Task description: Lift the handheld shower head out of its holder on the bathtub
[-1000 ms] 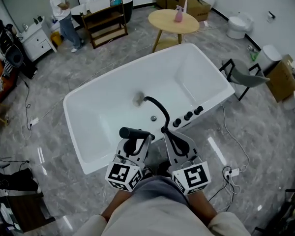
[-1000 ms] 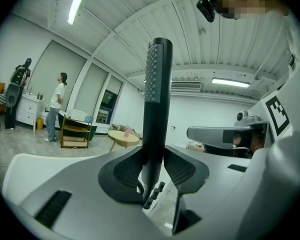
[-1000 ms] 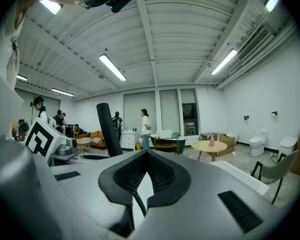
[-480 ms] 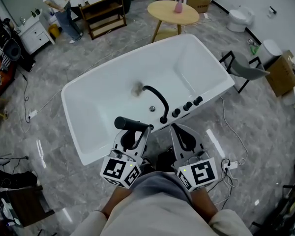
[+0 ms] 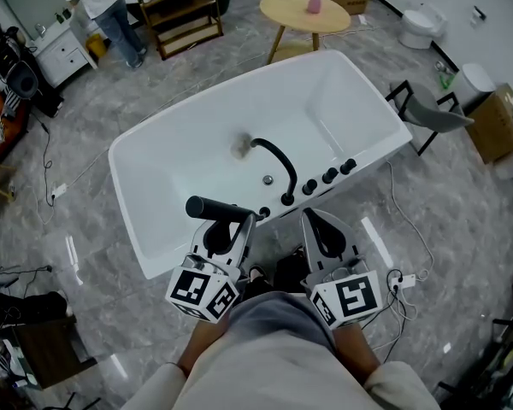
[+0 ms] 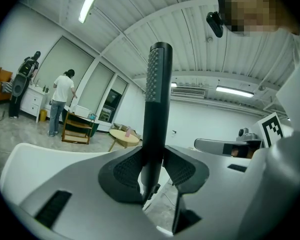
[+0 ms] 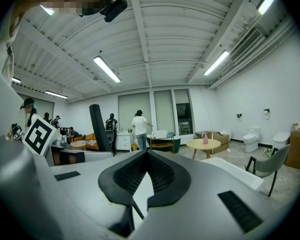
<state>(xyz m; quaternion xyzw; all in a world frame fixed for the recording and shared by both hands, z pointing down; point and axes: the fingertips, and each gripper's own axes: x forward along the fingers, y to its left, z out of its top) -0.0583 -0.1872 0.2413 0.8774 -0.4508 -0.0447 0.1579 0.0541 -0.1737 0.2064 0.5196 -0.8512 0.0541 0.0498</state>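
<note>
Black wand shower head, held crosswise in left gripper

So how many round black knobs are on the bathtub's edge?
3 knobs, in a row on the bathtub's near rim, right of the curved black tap: one nearest it, one in the middle, one far right. None seem hidden.

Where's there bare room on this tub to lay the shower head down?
The tub floor is bare on both sides of the drain, widest at the head view's left. The near rim is crowded from the spout to the knobs. The left gripper holds the shower head.
</note>
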